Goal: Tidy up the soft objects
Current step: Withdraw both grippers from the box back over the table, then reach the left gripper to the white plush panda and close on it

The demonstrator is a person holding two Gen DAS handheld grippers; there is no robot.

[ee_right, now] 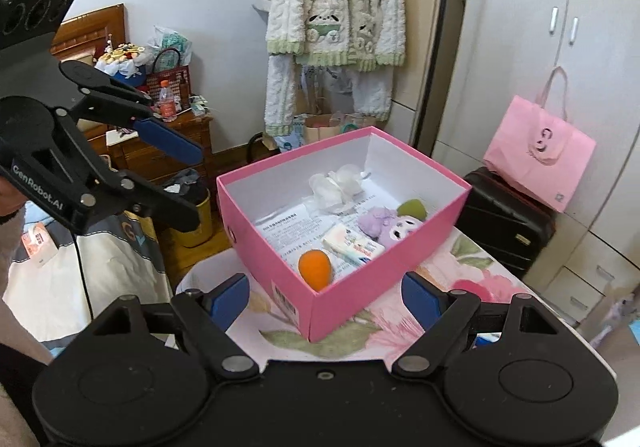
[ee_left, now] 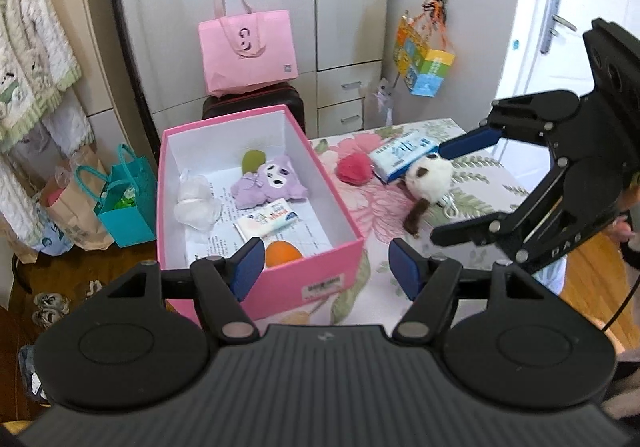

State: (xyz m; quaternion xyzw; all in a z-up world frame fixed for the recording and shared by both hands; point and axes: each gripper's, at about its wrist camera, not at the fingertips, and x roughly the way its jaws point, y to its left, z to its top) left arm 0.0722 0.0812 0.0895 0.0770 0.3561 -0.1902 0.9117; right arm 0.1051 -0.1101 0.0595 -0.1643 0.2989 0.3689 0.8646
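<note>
An open pink box [ee_left: 288, 287] stands on the floral table [ee_left: 376, 295]. Inside lie a purple plush [ee_left: 268, 183], an orange ball [ee_left: 282, 253], a tissue pack [ee_left: 266, 223], a white crumpled cloth [ee_left: 196, 203] and a green piece [ee_left: 253, 161]. Right of the box, a red pom [ee_left: 354, 169], a blue-white tissue pack [ee_left: 400, 157] and a panda plush [ee_left: 430, 175] rest on the table. My left gripper [ee_left: 328, 269] hovers open and empty over the box's near corner. My right gripper [ee_left: 440, 193] is open near the panda, gripping nothing. In the right wrist view, the right gripper [ee_right: 326, 301] faces the box [ee_right: 264, 243], with the left gripper [ee_right: 195, 185] open at left.
A pink bag [ee_left: 248, 51] sits on a black suitcase [ee_left: 256, 103] behind the box. Teal and paper bags [ee_left: 128, 199] stand on the floor at left. A colourful bag [ee_left: 422, 63] hangs on the cabinet. A fluffy cardigan [ee_right: 336, 19] hangs behind.
</note>
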